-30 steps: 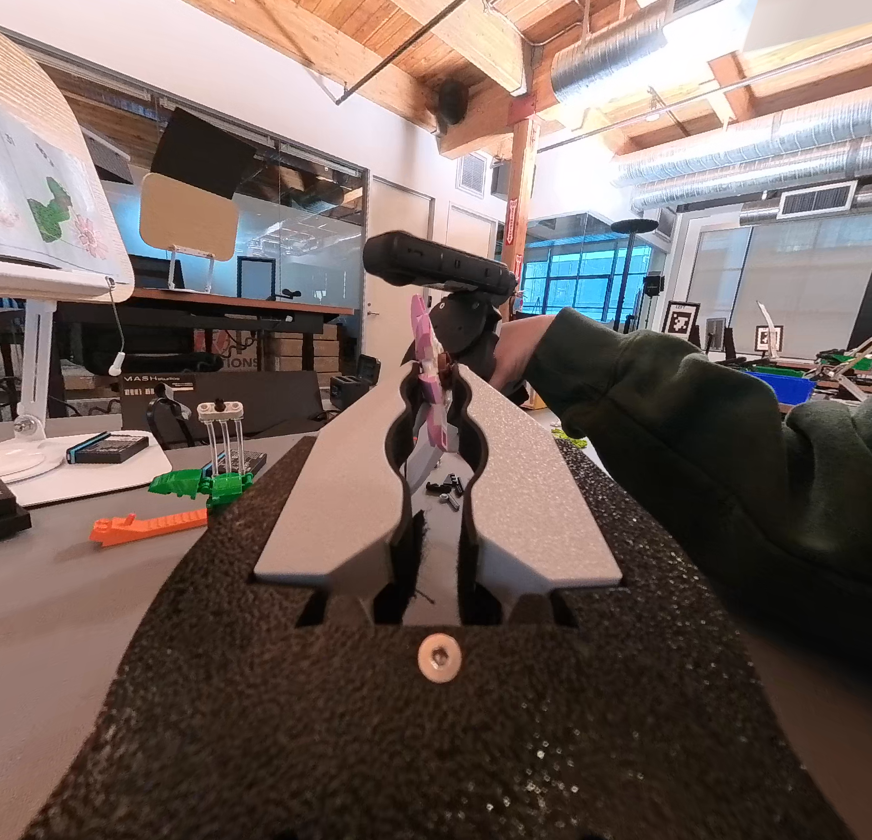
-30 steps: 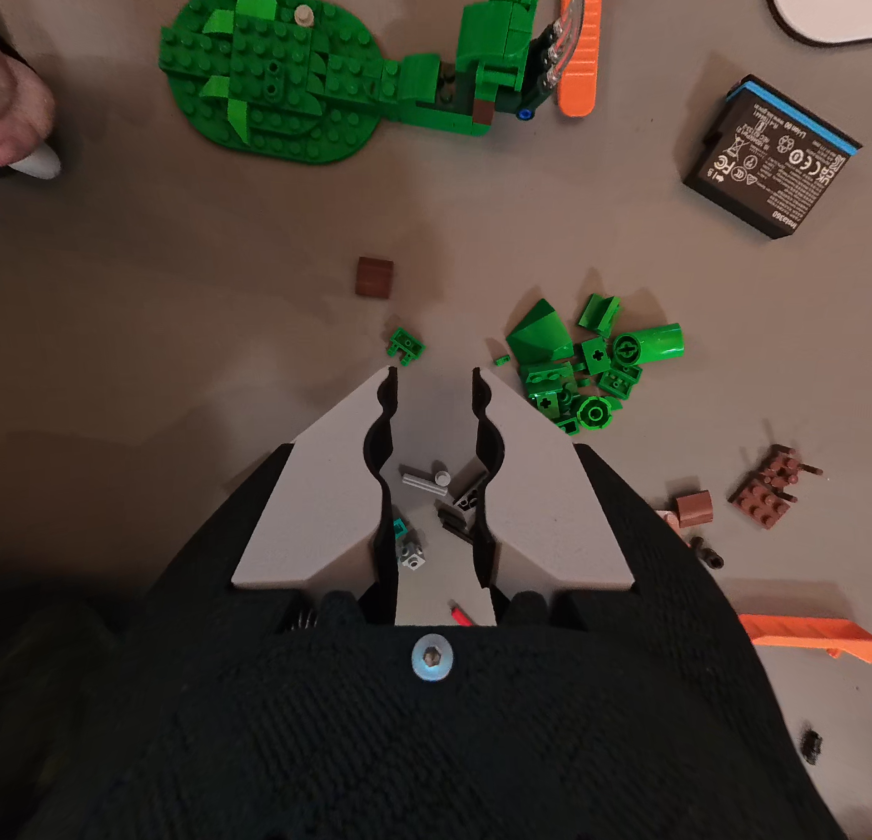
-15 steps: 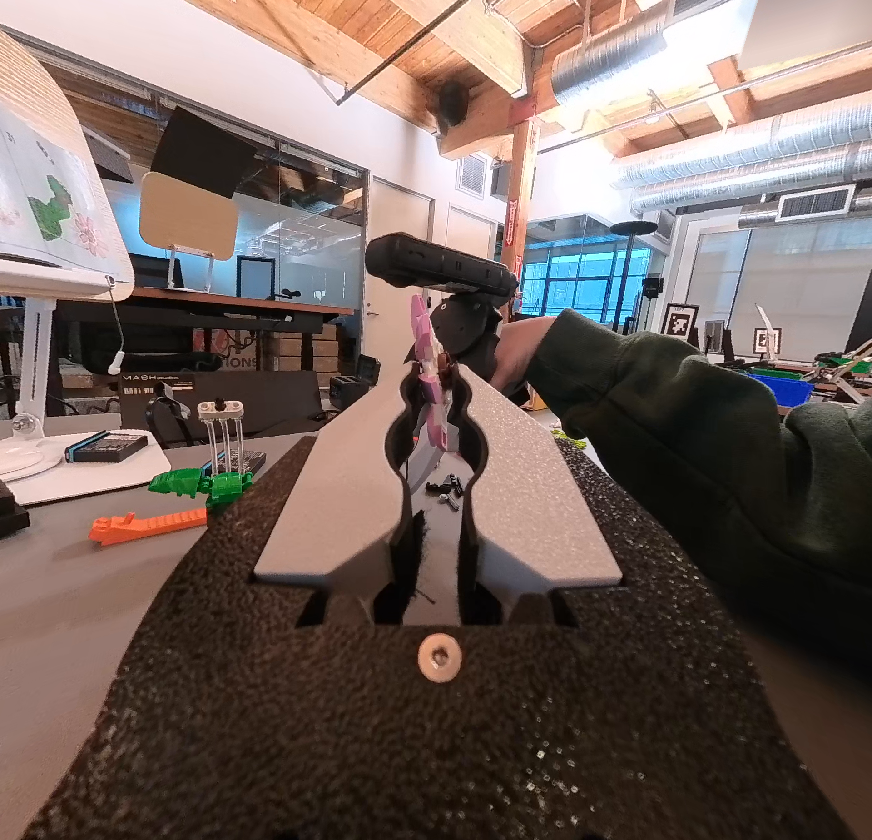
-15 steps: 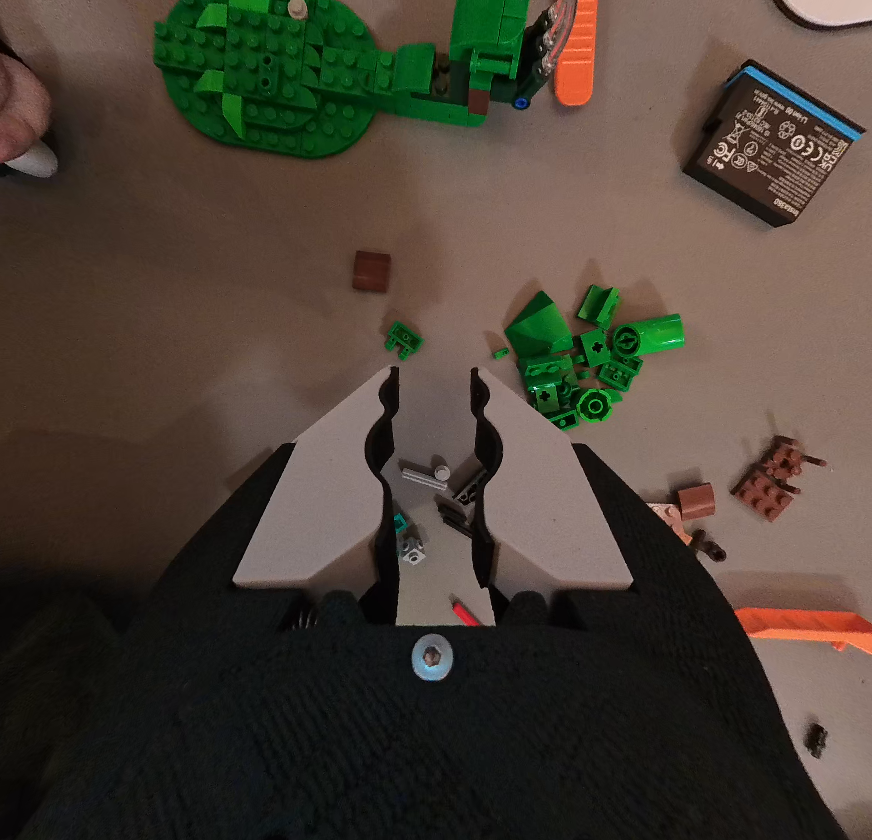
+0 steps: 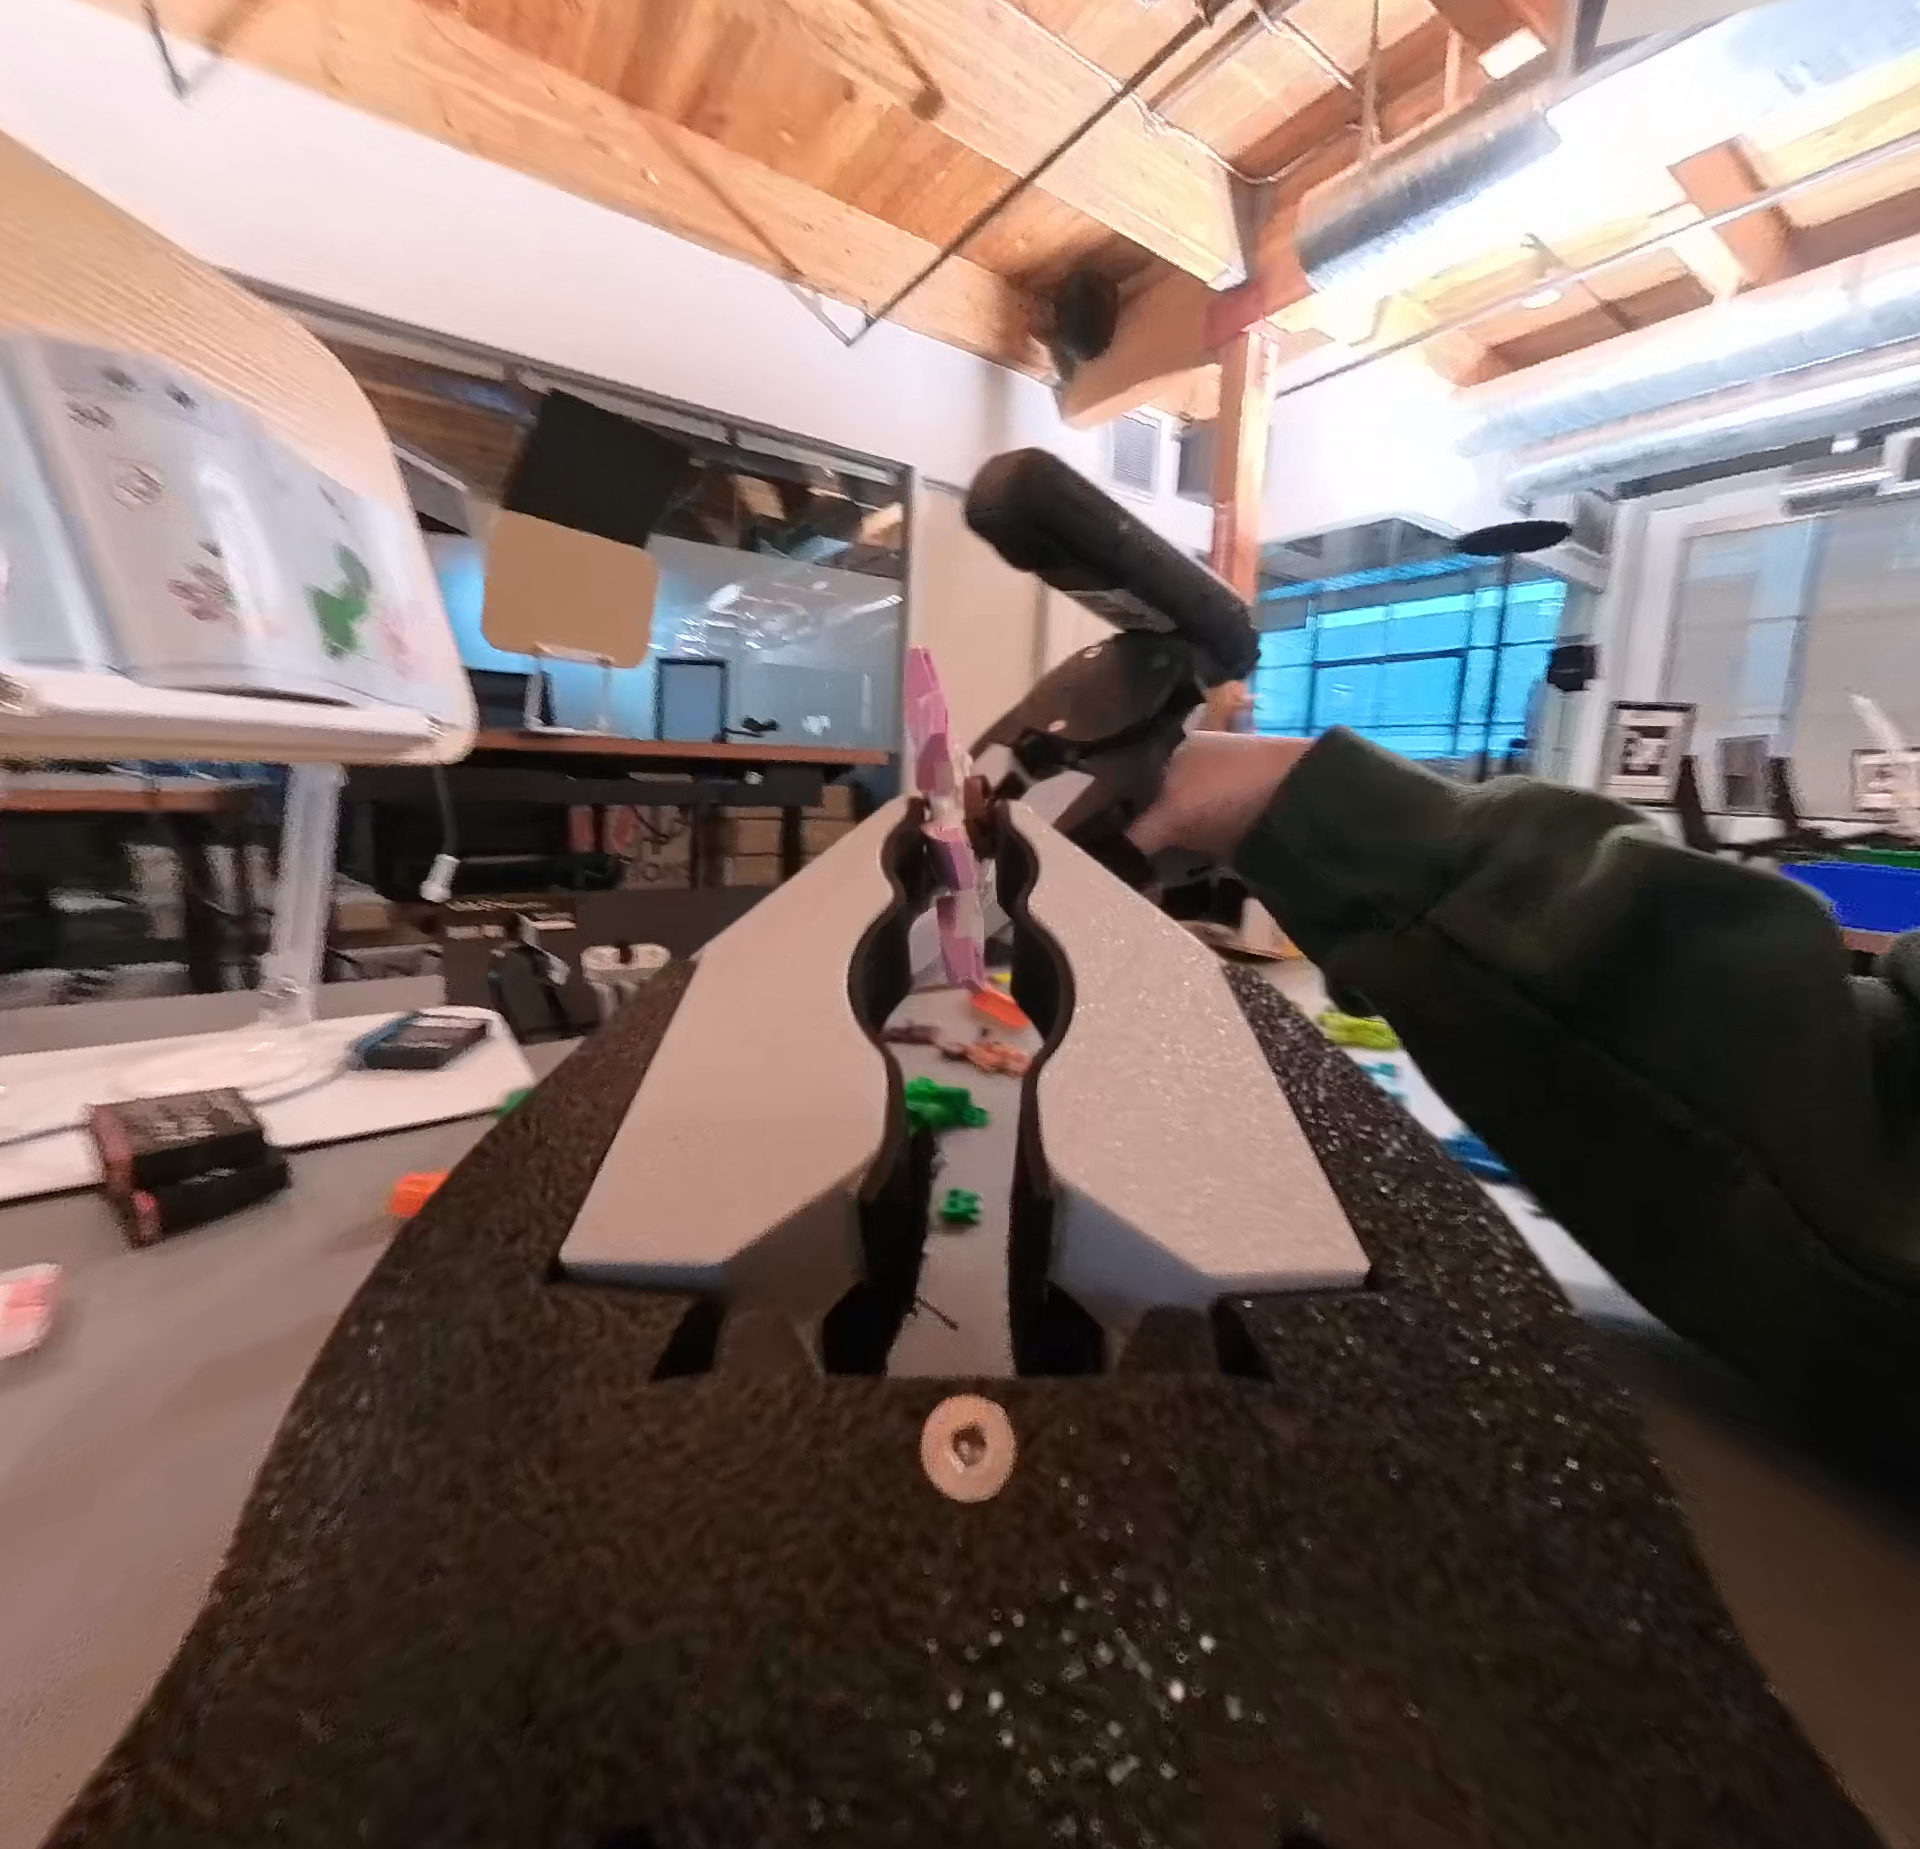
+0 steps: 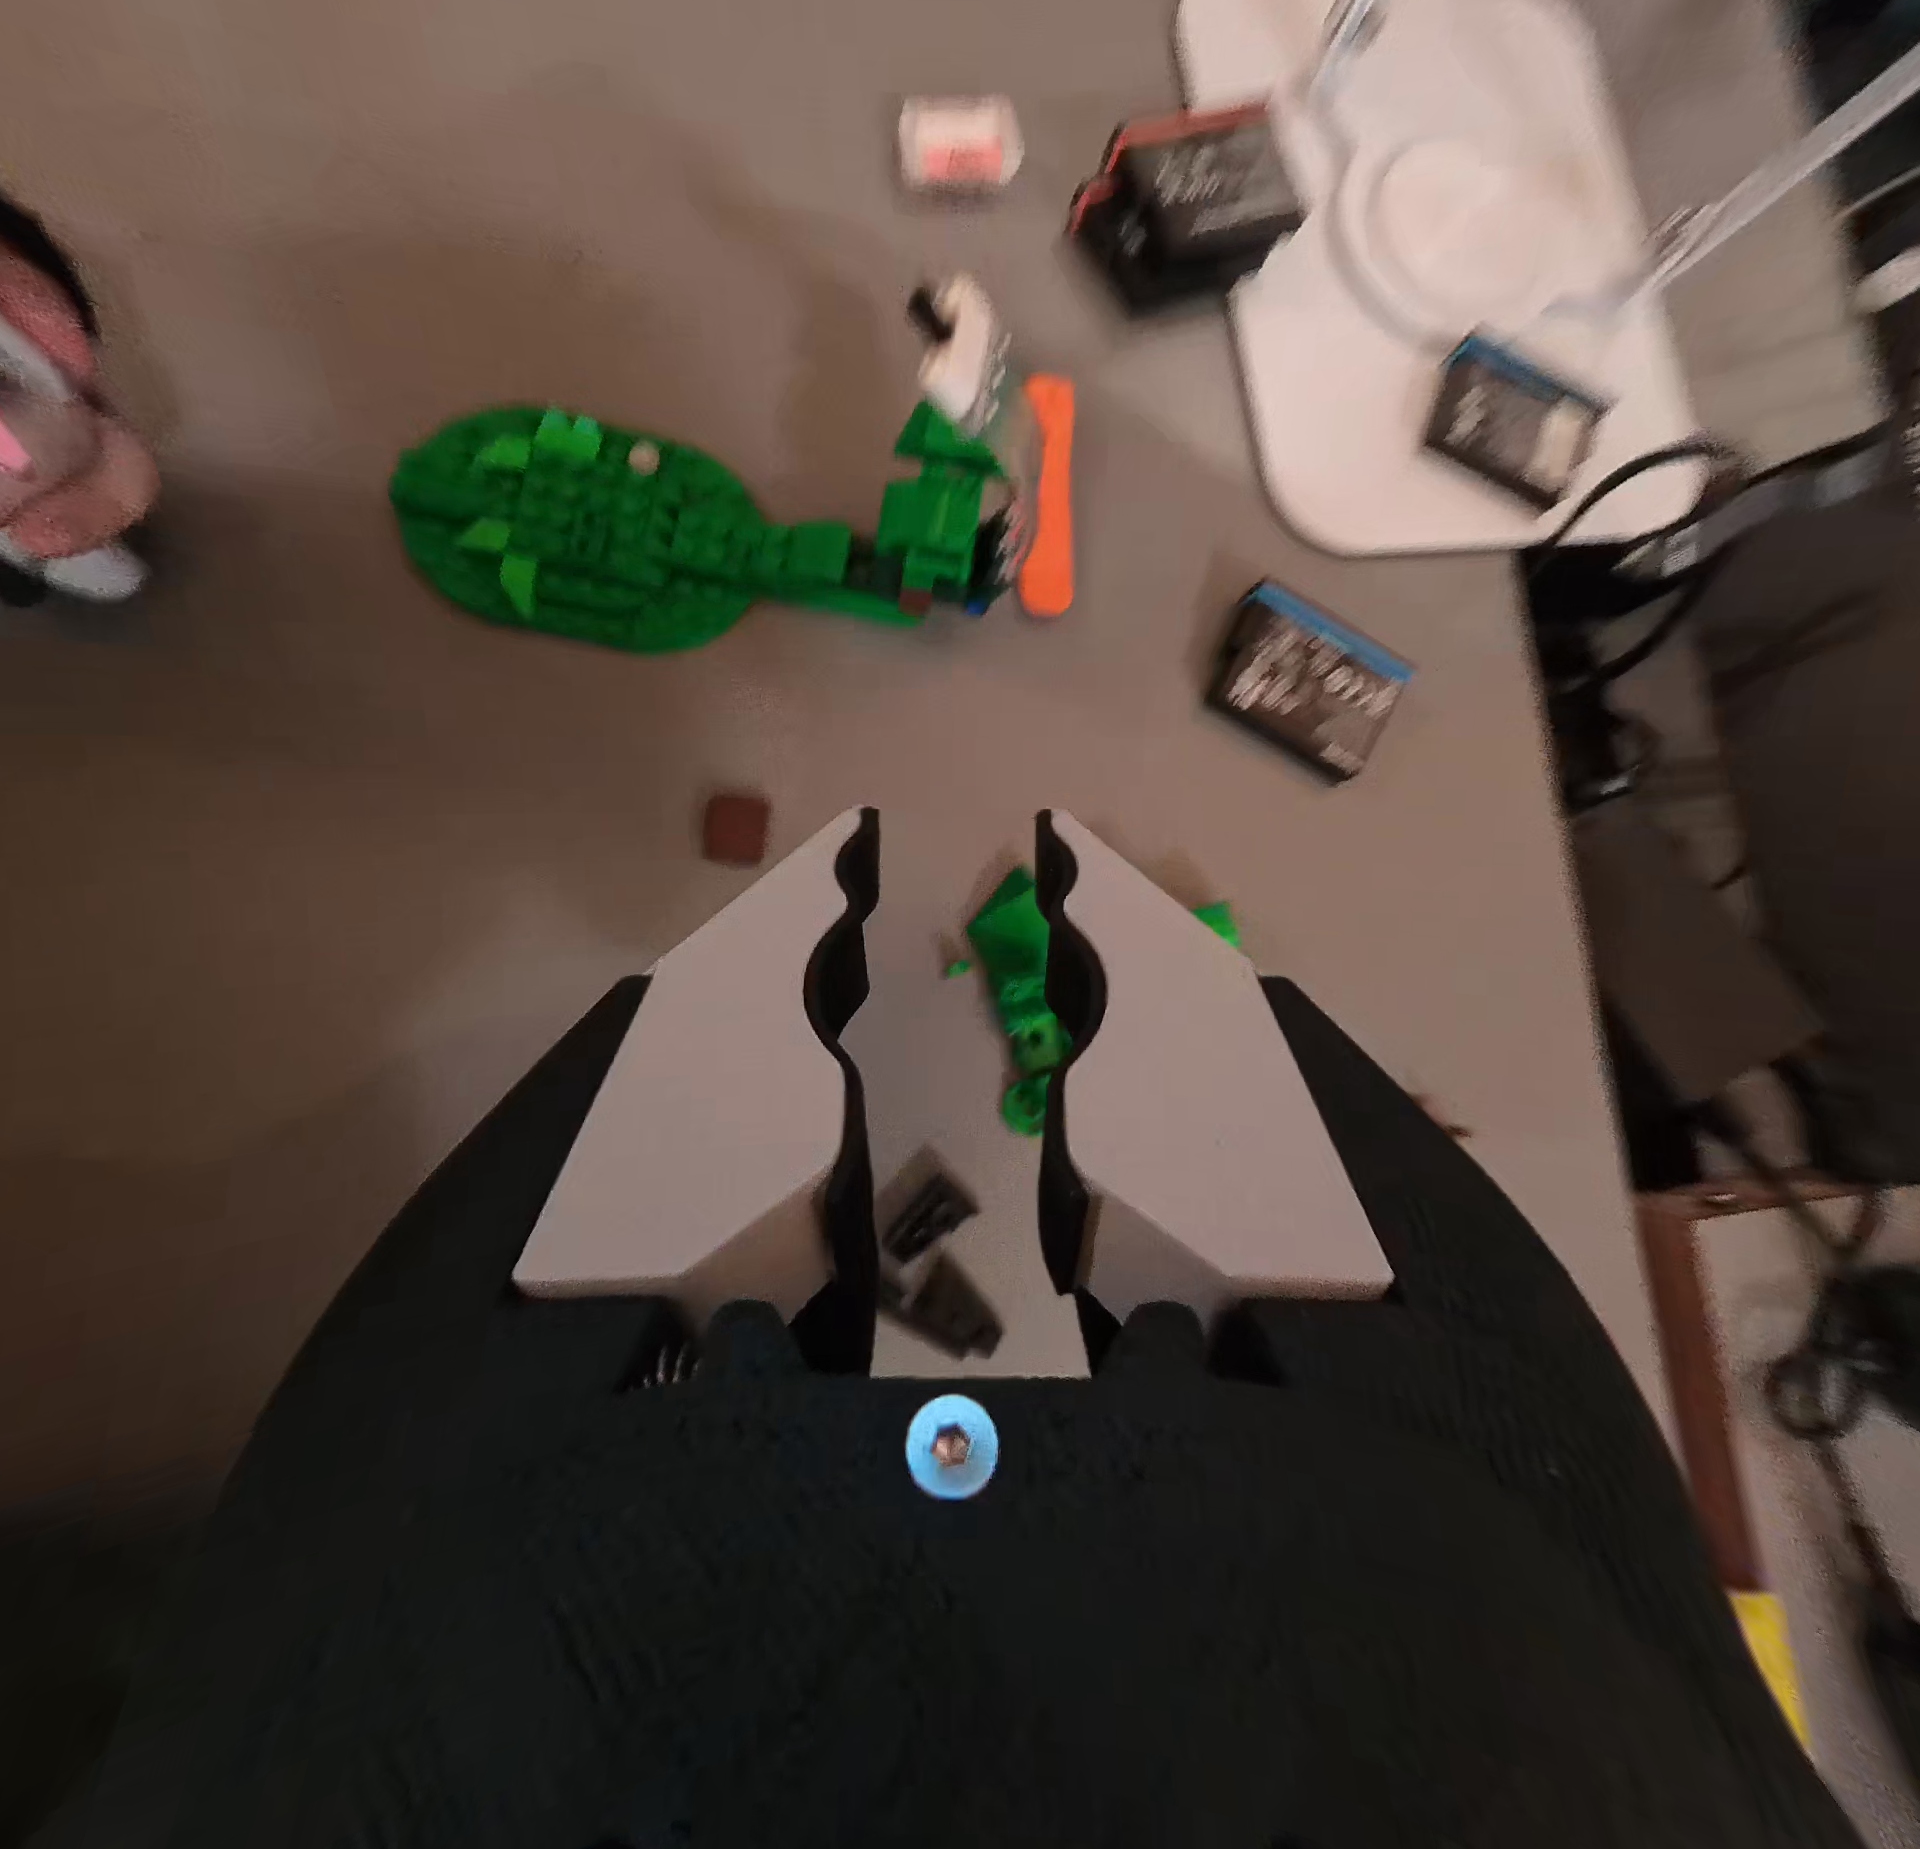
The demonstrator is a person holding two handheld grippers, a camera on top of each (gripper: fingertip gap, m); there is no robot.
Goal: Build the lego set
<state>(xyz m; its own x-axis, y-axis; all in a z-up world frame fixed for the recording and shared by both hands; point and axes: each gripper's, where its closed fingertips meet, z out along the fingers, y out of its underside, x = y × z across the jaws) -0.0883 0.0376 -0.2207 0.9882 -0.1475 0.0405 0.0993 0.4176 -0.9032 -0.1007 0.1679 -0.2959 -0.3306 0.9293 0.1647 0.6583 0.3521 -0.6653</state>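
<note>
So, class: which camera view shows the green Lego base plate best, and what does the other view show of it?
The right wrist view: the green Lego base plate lies whole on the grey table, seen from above, though blurred. The left wrist view does not show it, only loose green pieces between the left gripper's fingers.

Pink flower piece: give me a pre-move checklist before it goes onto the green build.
1. Left tongs shut on the pink piece: ok, clamped at the tips.
2. Piece squarely seated: cannot tell, it stands edge-on and tilted.
3. Right tongs free to help: ok, open and empty above the table.
4. Green build located: ok, flat on the table beside the orange tool.
5. Attachment spot on the build: cannot tell, the view is blurred by motion.
6. Loose green parts out of the way: not ok, they lie under the right tongs.
</note>
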